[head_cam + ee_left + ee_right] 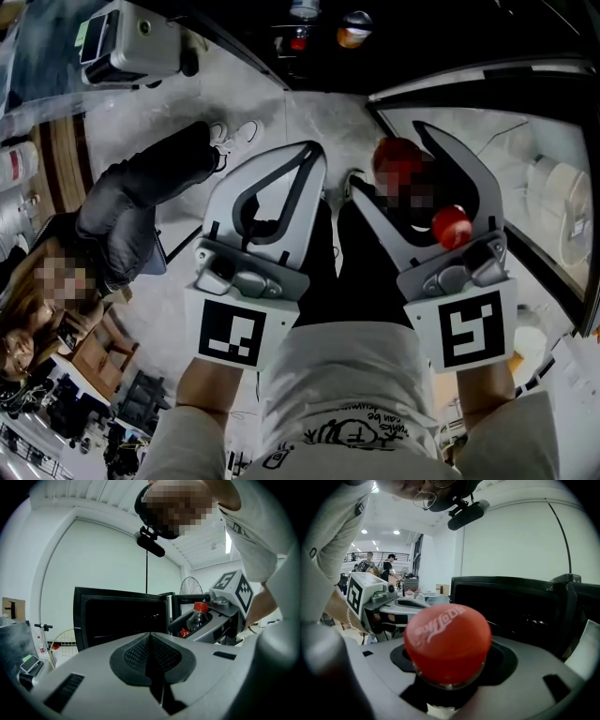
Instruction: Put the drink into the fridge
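Reading the red cap (pixel 447 641) first, we found a white script logo slanting across its top, too blurred to spell out. The red label on the bottle's body was mosaicked in the head view and gave us no words. Print on the holder's pale shirt (pixel 361 394) was too creased to read.

We counted one cola bottle (pixel 196 620), two claws and two marker cubes, the left cube (pixel 232 336) and the right cube (pixel 466 328), each showing a black-and-white square pattern.

The right claw (pixel 386 155) was clamped on the cola bottle, its jaws standing fairly wide around the neck with the cap towards the camera. The left claw (pixel 314 150) held nothing, its black ribbed pads pressed together.

The bottle hung in the air in front of the black fridge (pixel 511 606), not inside it.

Below lay a pale mottled floor (pixel 178 112), where one seated person (pixel 141 211) in dark clothes and white shoes sat at the left. The room had white walls and a ribbed white ceiling, and a few people stood on a distant railed gallery.
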A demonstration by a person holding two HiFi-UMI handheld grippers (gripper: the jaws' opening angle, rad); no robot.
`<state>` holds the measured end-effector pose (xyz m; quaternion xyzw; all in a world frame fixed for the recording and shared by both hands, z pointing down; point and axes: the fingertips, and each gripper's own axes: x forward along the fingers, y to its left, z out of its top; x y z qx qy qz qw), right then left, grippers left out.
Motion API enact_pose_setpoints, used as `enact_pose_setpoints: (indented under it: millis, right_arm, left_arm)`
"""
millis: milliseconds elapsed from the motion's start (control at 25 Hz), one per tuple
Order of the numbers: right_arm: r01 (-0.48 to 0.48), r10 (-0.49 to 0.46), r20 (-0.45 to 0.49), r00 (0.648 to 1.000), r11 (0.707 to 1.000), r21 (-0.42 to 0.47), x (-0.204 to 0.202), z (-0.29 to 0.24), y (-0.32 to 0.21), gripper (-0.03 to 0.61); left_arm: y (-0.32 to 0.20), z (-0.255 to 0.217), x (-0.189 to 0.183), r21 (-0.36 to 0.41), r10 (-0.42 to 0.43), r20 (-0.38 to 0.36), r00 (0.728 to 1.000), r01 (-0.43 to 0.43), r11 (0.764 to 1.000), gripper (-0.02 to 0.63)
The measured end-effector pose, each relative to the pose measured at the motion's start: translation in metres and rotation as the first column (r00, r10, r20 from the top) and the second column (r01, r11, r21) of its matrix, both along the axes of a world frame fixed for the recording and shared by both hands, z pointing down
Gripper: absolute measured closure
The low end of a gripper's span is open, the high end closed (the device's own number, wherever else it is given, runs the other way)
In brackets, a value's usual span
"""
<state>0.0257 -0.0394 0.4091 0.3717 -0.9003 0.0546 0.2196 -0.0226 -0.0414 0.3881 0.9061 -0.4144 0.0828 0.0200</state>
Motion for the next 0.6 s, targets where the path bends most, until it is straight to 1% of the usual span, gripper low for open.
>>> enact_pose_setpoints:
  millis: [360,600]
  right_arm:
    - [-0.017,0.016,-0.017,1.000,1.000,-0.024,0.001,0.028,-0.008,0.270]
    - [-0.027,0.027,-0.016,1.000,0.999,-0.028,0.003,0.037,-0.014,0.270]
  left_arm:
    - [-0.009,0.021,0.004,0.009,-0.005,-0.003,1.000,0.005,1.000,0.594]
    - [-0.014,0.032,0.003,0.006,-0.010,-0.009,1.000,0.010,1.000,0.594]
